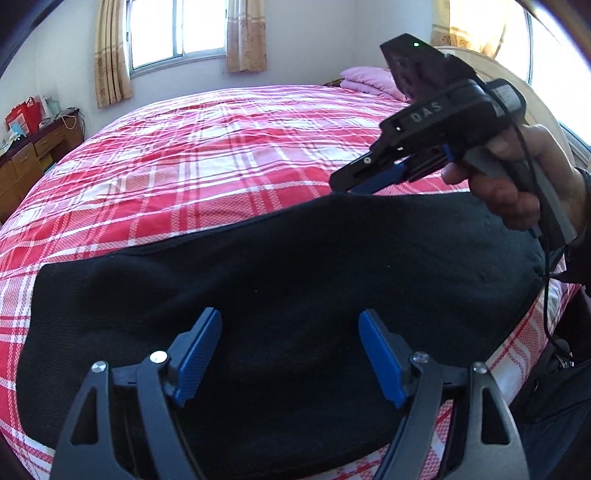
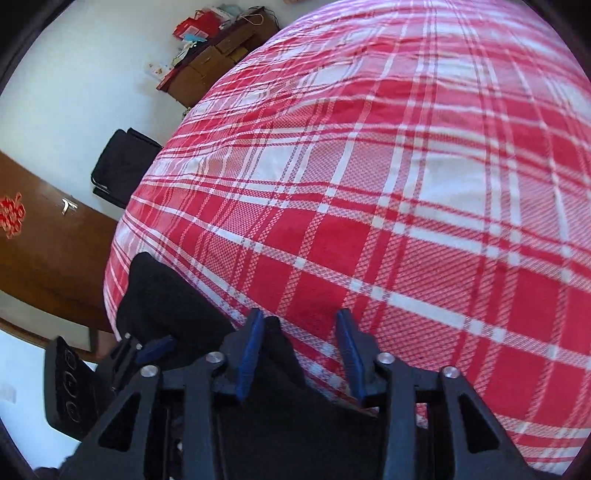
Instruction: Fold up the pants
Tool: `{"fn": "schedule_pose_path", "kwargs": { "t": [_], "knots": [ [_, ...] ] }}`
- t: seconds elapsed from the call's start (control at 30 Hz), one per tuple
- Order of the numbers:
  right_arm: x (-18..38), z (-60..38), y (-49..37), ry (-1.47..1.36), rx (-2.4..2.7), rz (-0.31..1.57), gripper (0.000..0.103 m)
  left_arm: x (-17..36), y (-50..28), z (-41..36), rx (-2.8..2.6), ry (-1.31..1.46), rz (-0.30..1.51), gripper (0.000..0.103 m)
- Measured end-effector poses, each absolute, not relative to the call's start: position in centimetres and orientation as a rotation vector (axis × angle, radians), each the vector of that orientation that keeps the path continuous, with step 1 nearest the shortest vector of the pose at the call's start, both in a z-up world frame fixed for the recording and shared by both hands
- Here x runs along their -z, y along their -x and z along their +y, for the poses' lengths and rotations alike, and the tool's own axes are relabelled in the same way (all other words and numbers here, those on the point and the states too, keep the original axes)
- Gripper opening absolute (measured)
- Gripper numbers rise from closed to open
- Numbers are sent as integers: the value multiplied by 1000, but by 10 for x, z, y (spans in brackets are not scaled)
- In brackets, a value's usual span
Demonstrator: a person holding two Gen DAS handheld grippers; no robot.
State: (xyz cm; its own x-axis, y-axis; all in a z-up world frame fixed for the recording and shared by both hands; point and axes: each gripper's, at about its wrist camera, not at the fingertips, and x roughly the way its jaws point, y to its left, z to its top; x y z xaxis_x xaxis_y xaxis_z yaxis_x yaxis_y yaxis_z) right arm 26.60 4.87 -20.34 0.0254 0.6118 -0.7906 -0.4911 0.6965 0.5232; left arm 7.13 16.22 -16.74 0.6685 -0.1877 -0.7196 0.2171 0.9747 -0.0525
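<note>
The black pants (image 1: 295, 266) lay in a broad flat band across the near edge of the bed (image 1: 207, 147), apparently already folded at least once, with further folding judged outstanding. The left hand-held gripper (image 1: 290, 356) hovered over the cloth with jaws wide and nothing between them, while the right hand-held gripper (image 2: 301, 354), jaws partly apart, straddled the pants' far edge without the pads visibly pressing. The bed carried a red-and-white plaid sheet, with wooden drawers (image 1: 26, 162) at left, a curtained window (image 1: 177, 33) and pink pillow (image 1: 369, 79) beyond.

Both wrist views look steeply down, close over the bed (image 1: 221, 147).
</note>
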Motion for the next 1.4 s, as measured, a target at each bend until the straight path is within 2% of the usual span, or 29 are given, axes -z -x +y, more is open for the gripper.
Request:
{"fn": "schedule_pose_path", "kwargs": {
  "t": [0.03, 0.1, 0.2, 0.3, 0.53, 0.63, 0.97, 1.4],
  "knots": [
    [204, 48, -267, -135, -861, 1299, 34, 168, -71, 162, 229, -40, 807, 82],
    [208, 48, -267, -176, -877, 1324, 23, 168, -71, 161, 231, -41, 807, 83],
    [211, 46, -264, -221, -910, 1355, 12, 168, -70, 160, 232, -47, 806, 85],
    [210, 49, -257, -217, -944, 1356, 4, 168, -69, 160, 233, -44, 806, 85],
    [176, 52, -251, -179, -903, 1211, 1, 164, -67, 160, 225, -45, 809, 85],
    [168, 52, -257, -185, -874, 1183, 1, 163, -68, 162, 205, -56, 804, 90],
    [213, 55, -276, -143, -746, 1211, 0, 166, -70, 167, 182, -66, 808, 93],
    [161, 34, -216, 103, -809, 1058, 3, 168, -72, 164, 167, -79, 813, 98]
  ]
}}
